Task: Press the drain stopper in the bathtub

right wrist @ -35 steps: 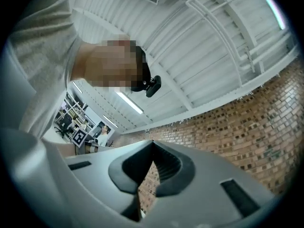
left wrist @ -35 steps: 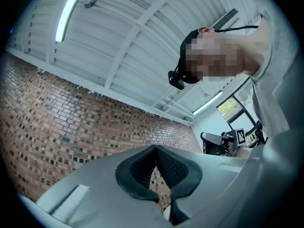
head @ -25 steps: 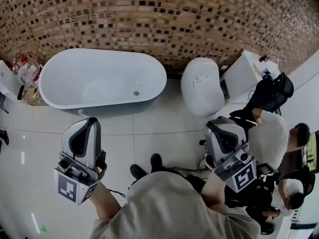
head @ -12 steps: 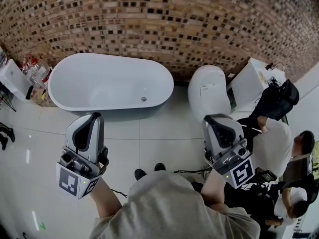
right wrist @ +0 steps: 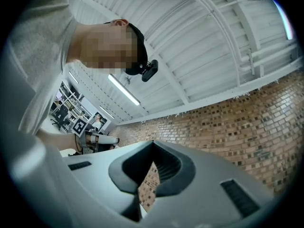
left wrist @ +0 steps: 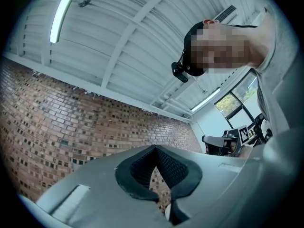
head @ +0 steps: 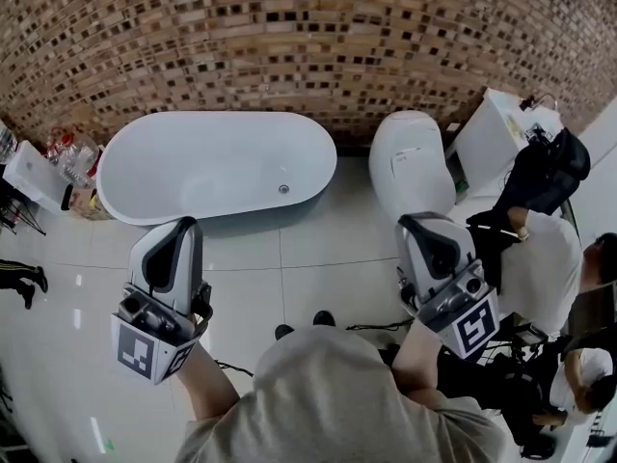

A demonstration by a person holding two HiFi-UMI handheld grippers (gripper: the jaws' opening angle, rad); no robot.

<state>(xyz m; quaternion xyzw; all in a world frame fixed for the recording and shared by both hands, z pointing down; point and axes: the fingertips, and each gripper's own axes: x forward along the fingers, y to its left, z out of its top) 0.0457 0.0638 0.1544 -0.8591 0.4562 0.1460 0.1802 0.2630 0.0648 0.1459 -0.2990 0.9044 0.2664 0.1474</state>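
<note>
The white oval bathtub (head: 145,196) stands against the brick wall in the head view. Its small round metal drain stopper (head: 283,189) sits on the tub floor near the right end. My left gripper (head: 174,244) is held above the tiled floor in front of the tub, well short of it. My right gripper (head: 434,249) is level with it on the right, in front of the toilet. Both point upward. In the left gripper view the left gripper (left wrist: 155,149) is shut on nothing, and in the right gripper view the right gripper (right wrist: 152,144) is too.
A white toilet (head: 410,167) stands right of the tub, with a white cabinet (head: 496,133) beyond it. A seated person (head: 540,258) is close on the right. Bottles and a small stand (head: 58,162) sit at the tub's left end. Cables (head: 371,328) lie on the floor.
The tub has slid down and rightward in the head view as the view shifted. Both grippers keep nearly the same place and stay shut.
</note>
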